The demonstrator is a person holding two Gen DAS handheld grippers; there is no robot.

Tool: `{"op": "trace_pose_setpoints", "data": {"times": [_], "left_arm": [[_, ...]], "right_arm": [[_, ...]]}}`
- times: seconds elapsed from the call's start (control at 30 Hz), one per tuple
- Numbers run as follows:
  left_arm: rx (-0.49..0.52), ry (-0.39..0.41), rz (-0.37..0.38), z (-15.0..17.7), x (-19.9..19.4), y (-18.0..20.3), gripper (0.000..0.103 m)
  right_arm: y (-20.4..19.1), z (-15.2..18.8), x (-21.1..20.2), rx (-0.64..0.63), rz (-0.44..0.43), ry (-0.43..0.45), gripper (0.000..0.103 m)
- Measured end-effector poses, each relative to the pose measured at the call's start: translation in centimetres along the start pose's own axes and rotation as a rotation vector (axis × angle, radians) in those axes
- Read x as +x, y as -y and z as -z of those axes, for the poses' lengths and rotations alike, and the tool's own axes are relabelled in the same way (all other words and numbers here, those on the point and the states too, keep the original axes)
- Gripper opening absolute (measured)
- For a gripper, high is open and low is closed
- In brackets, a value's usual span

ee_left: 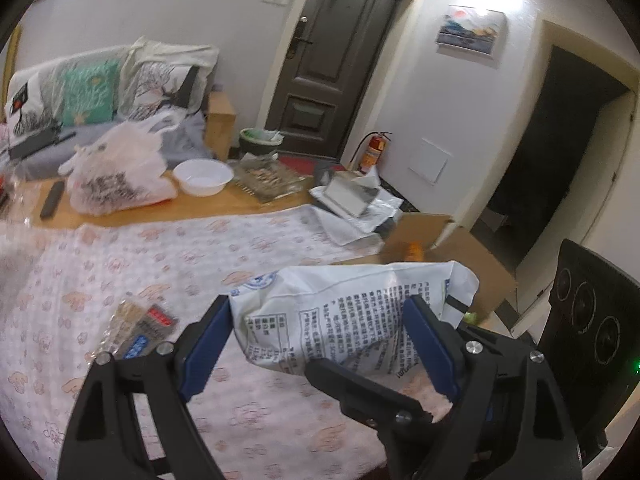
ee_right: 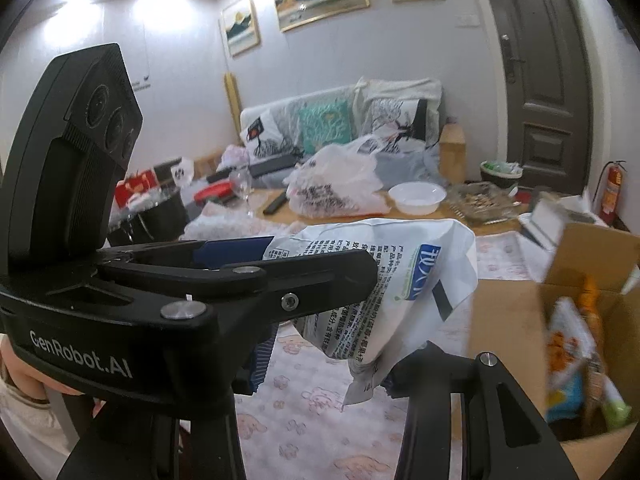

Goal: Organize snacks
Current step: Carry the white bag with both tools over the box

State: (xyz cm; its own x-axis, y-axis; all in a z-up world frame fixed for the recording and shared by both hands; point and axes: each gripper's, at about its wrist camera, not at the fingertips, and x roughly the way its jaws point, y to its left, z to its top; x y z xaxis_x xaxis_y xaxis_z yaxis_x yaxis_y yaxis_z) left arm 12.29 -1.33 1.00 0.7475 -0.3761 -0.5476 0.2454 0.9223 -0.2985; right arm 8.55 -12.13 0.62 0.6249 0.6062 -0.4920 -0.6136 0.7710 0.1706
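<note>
A white snack bag (ee_left: 340, 312) printed with black text hangs in the air above the pink-patterned tablecloth (ee_left: 160, 248). My left gripper (ee_left: 316, 336) is shut on it, blue pads wide apart on its two sides. From the right wrist, the left gripper (ee_right: 320, 264) shows side-on across the bag (ee_right: 400, 272). My right gripper (ee_right: 332, 368) pinches the bag's lower corner from below, and one of its fingers (ee_left: 360, 388) crosses under the bag. An open cardboard box (ee_right: 508, 320) at the right holds several snack packs (ee_right: 568, 344). Two flat snack packets (ee_left: 140, 328) lie on the cloth.
Farther back on the wooden table are a full plastic bag (ee_left: 116, 176), a white bowl (ee_left: 203, 176), a remote (ee_left: 52, 199), a glass tray (ee_left: 268, 176) and a wine glass (ee_right: 242, 184). A cushioned sofa (ee_right: 340, 128), a bin (ee_left: 260, 140) and a door (ee_left: 332, 60) lie behind.
</note>
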Motion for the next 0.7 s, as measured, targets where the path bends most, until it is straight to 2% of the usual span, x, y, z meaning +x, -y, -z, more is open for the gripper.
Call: {"op": "trace_pose_setpoints", "data": {"times": [0.2, 0.37, 0.57, 0.7], "left_arm": [[0.076, -0.004, 0.04, -1.0, 1.3, 6.6, 0.084], [0.122, -0.041, 0.092, -1.4, 4.4, 11.7, 0.084], [0.156, -0.126, 0.124, -1.3, 9.5, 15.8, 0.084], [0.163, -0.19, 0.115, -0.7, 12.8, 17.1, 0.084]], "right_arm": [[3.7, 0.3, -5.1, 0.034, 0.049, 0.061, 0.037], [8.0, 1.3, -8.4, 0.072, 0.109, 0.076, 0.037], [12.8, 2.8, -9.8, 0.118, 0.155, 0.043, 0.037], [16.2, 4.0, -9.6, 0.148, 0.15, -0.003, 0.037]]}}
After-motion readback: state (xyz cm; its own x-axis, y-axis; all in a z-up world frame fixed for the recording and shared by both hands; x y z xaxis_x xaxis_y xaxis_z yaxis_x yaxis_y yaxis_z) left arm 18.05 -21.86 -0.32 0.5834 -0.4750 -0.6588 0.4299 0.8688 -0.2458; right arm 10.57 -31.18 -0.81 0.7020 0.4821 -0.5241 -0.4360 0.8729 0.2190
